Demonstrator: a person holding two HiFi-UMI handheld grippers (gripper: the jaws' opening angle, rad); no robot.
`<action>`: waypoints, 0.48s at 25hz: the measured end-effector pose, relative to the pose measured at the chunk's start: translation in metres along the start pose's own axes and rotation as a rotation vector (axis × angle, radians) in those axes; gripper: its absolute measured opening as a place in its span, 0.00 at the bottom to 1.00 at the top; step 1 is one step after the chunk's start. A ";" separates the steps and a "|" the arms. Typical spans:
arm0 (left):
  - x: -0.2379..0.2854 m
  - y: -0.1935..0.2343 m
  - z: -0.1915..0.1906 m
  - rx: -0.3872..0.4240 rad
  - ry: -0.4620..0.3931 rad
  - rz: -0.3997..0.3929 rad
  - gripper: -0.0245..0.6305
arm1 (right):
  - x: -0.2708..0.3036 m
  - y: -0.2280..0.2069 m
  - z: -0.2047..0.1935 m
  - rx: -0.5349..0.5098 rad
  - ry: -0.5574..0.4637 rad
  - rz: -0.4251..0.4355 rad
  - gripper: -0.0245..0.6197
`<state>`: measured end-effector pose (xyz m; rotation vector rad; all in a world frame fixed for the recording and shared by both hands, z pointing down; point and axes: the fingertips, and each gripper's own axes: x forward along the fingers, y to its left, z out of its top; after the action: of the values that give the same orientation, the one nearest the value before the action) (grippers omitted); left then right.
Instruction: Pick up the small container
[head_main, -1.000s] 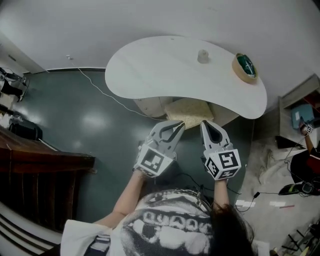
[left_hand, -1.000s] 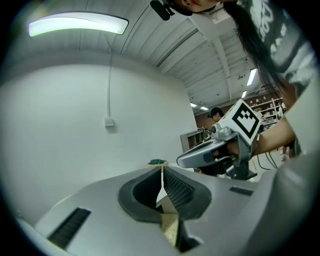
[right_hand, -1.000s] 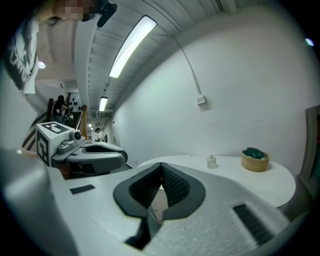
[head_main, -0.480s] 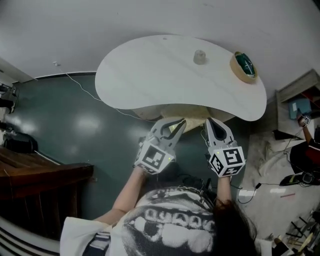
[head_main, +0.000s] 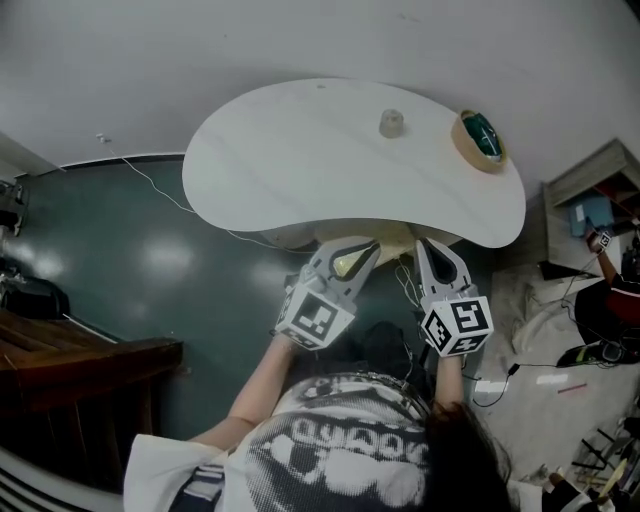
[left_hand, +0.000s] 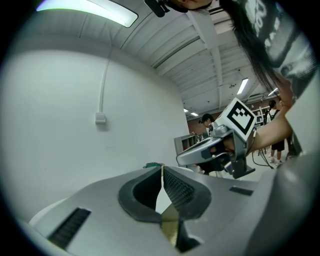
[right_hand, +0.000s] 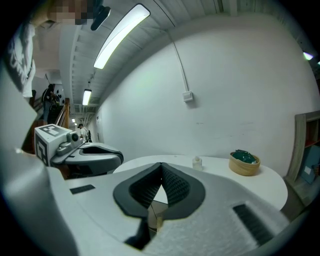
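Lighting: ceiling strip light (right_hand: 121, 36) glowing brightly; dark floor (head_main: 165, 252) showing soft glare; fisheye edges bending, corners vignetting black.

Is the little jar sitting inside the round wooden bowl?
No, the little jar stands by itself on the white table, apart from the wooden bowl near the table's edge.

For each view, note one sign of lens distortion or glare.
Head view: pale glare patches on the dark floor. Left gripper view: black round vignette, ceiling lamp blown out. Right gripper view: wall bows like a dome.
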<state>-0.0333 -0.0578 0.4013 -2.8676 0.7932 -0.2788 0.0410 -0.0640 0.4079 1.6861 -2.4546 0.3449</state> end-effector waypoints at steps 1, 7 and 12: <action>0.001 0.000 0.001 0.001 -0.003 -0.001 0.06 | 0.002 0.000 0.001 0.002 -0.002 0.004 0.03; 0.006 0.005 -0.003 -0.010 0.005 0.006 0.06 | 0.019 0.000 -0.002 -0.005 0.012 0.047 0.03; 0.032 0.013 -0.008 -0.014 0.022 0.021 0.06 | 0.040 -0.020 -0.002 -0.001 0.021 0.082 0.04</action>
<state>-0.0145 -0.0863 0.4106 -2.8723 0.8328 -0.3045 0.0455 -0.1062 0.4216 1.5766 -2.5135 0.3688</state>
